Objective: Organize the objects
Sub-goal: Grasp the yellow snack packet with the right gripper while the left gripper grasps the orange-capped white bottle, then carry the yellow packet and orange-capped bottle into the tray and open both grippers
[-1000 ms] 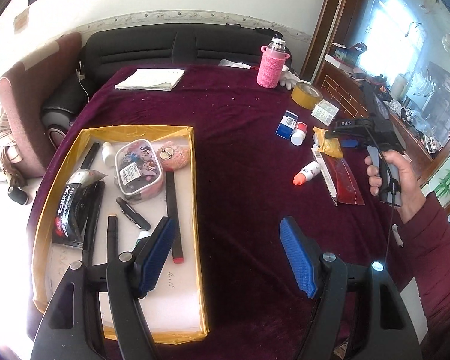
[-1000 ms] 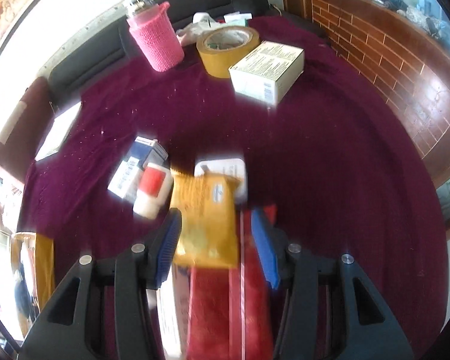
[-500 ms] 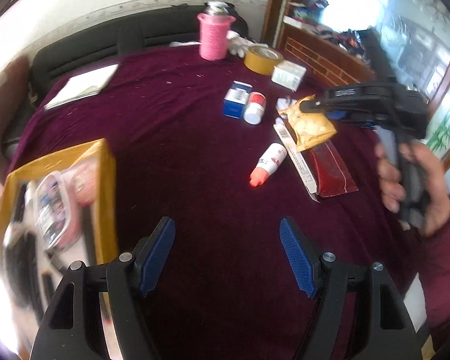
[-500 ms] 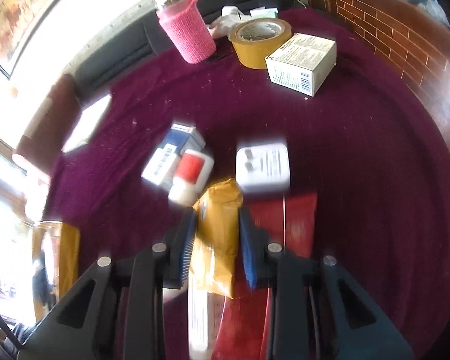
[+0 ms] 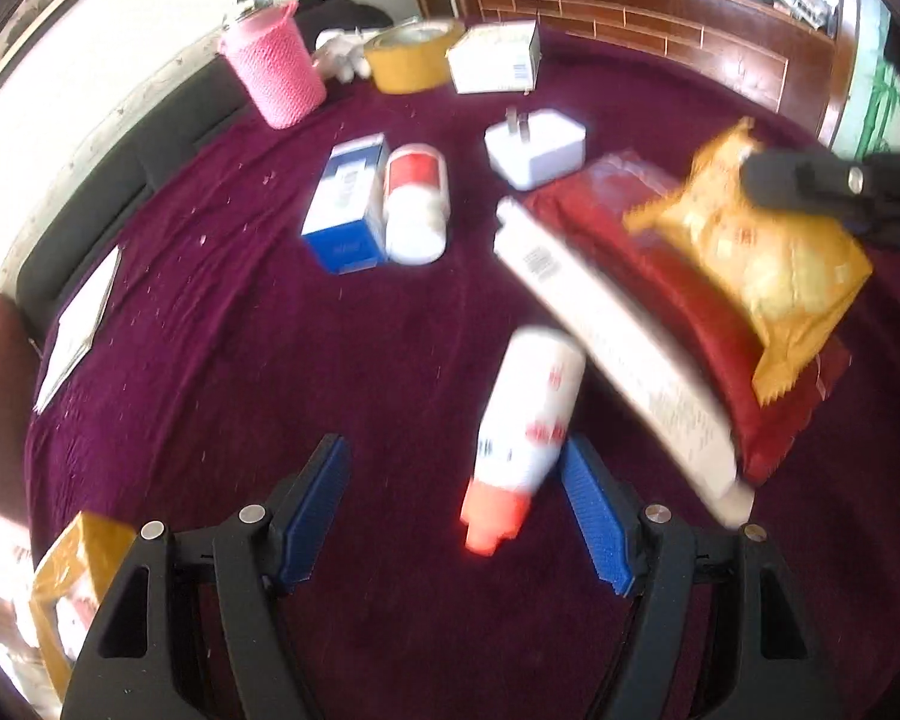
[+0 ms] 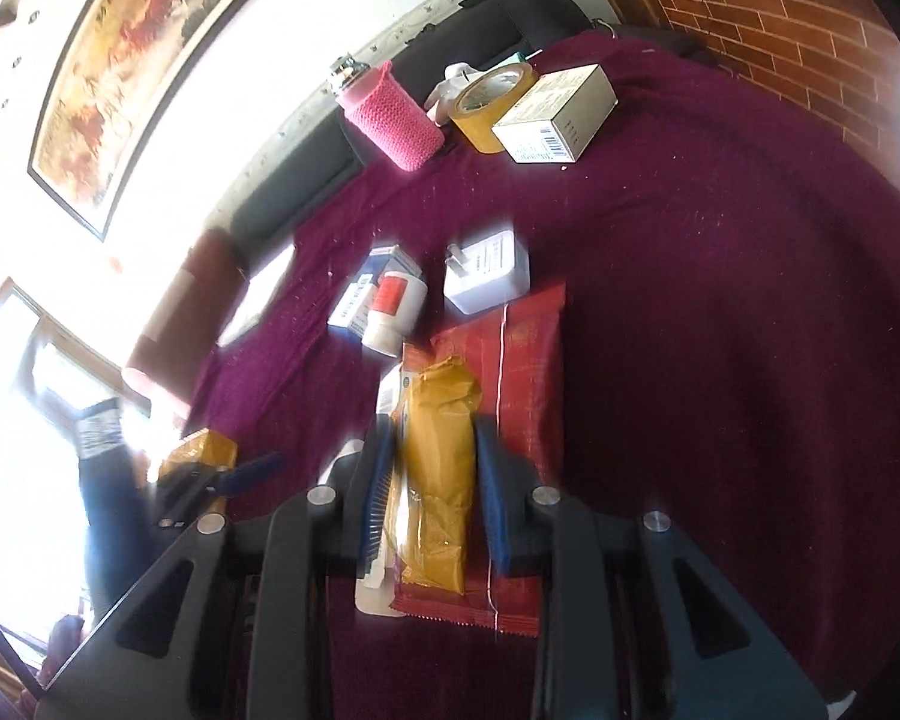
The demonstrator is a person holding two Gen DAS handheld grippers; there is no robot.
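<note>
Between the blue pads of the right gripper [image 6: 432,480] sits a yellow packet [image 6: 438,480], pinched across its narrow width and lifted clear of the red packet [image 6: 522,372] and the long white box [image 5: 618,348] beneath it; gripping it by the sides lets the soft bag hang lengthwise along the fingers, which should keep it from slipping in transit. From the left camera the same yellow packet [image 5: 768,264] shows raised over the red one, with a dark fingertip of the other gripper at its upper corner. The left gripper [image 5: 456,498] has its fingers spread wide, and the white bottle with an orange cap [image 5: 522,438] lies on its side between them, close to the right-hand pad [image 5: 594,516] and cap towards the camera; whether the pad touches it I cannot tell through the blur. That placing suggests the bottle is the next thing to be grasped. Further out on the purple cloth [image 5: 270,360] lie a blue and white box [image 5: 351,204] touching a red-labelled white jar [image 5: 417,204], then a white plug [image 5: 537,147], and beyond these a tape roll [image 5: 411,60], a white carton [image 5: 495,57] and a pink knitted holder [image 5: 276,69]. At the lower left edge a corner of the yellow tray [image 5: 72,564] shows, probably where the items are being gathered.
</note>
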